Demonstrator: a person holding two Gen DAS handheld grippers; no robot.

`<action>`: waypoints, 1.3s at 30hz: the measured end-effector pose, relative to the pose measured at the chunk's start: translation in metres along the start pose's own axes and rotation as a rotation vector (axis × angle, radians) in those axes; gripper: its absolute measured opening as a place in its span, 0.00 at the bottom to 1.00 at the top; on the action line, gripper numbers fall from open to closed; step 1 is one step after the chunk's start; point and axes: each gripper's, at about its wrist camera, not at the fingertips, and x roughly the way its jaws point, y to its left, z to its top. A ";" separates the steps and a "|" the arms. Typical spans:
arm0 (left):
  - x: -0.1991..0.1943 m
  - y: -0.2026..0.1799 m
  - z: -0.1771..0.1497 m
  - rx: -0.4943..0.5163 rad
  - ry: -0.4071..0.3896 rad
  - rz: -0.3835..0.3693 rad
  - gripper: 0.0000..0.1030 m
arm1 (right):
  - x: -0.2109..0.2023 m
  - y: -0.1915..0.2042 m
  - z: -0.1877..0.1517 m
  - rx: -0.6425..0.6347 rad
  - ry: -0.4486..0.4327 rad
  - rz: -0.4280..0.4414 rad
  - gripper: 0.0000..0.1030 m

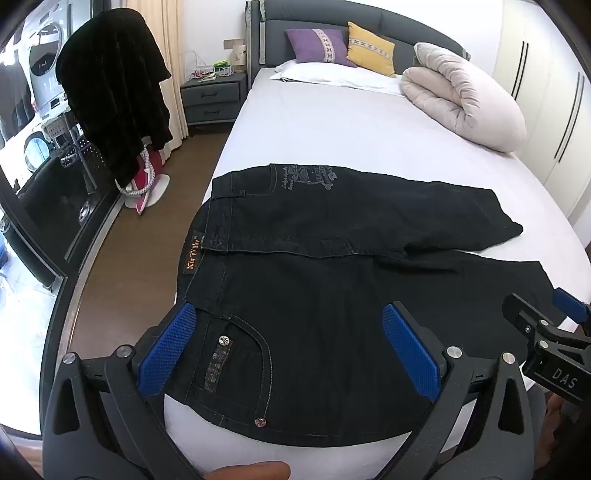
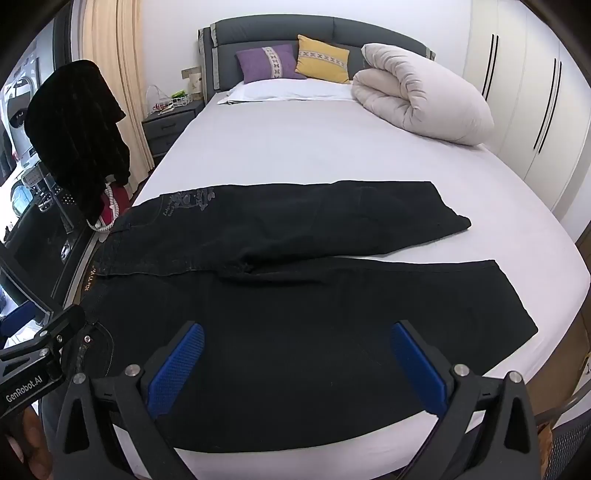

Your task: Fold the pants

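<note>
Seen from the left wrist, the left gripper hangs with its jaws spread wide and nothing between the pads, tilted down over the waist end of the pants. Its fingers are matte black plastic with silver bolts, and each carries a long blue pad with a fine knurled grain. The pants lie flat on the near part of the bed, waistband toward the left edge, two legs running off to the right with a narrow wedge of sheet showing between them. They are dark denim, almost black, with pale contrast stitching, a curved front pocket, metal rivets, an orange-lettered waistband label and a faint grey print on the far hip. At the right edge the right gripper pokes in over the near leg.

From the right wrist, the right gripper is likewise fully parted and empty, held over the near leg, whose hem ends in a square cut near the bed's right side. The far leg looks slightly rumpled at the crotch, though the dark cloth hides most creases. Smooth pale sheet covers the bed; a puffy cream duvet sits rolled near the padded grey headboard. The left gripper shows at the left.
</note>
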 end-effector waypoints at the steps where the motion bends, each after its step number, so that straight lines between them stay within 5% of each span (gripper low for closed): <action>1: -0.001 -0.001 0.000 0.003 -0.001 0.002 1.00 | 0.000 0.000 0.000 -0.001 0.001 -0.002 1.00; 39: 0.005 0.001 -0.002 -0.007 0.021 -0.007 1.00 | 0.003 0.003 -0.003 -0.008 0.004 -0.008 1.00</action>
